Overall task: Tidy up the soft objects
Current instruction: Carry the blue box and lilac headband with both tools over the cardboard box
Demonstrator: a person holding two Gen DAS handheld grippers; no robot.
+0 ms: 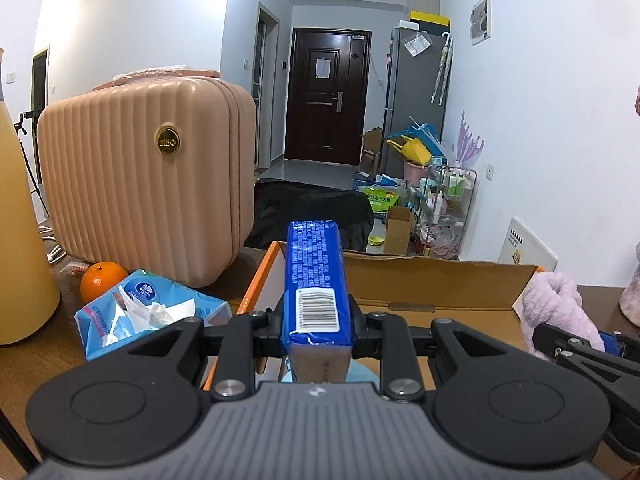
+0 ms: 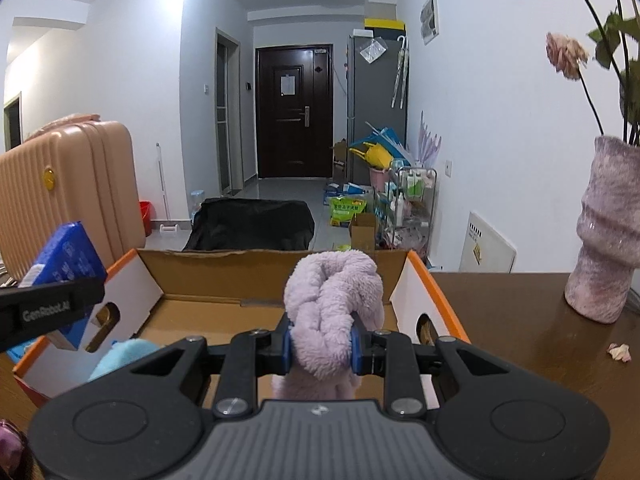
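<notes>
My left gripper (image 1: 316, 320) is shut on a blue tissue pack (image 1: 314, 276) and holds it above the left side of the open cardboard box (image 1: 440, 280). The pack also shows at the left of the right wrist view (image 2: 64, 264). My right gripper (image 2: 322, 344) is shut on a fluffy lilac cloth (image 2: 332, 304) and holds it over the box (image 2: 260, 276). The cloth also shows in the left wrist view (image 1: 556, 308). A light blue soft item (image 2: 120, 356) lies inside the box at its near left.
A pink suitcase (image 1: 148, 176) stands on the table behind an opened blue tissue pack (image 1: 148, 312) and an orange (image 1: 102, 280). A yellow bottle (image 1: 20, 240) stands at the far left. A pink vase (image 2: 604, 232) with dried flowers stands on the brown table (image 2: 520, 320) right of the box.
</notes>
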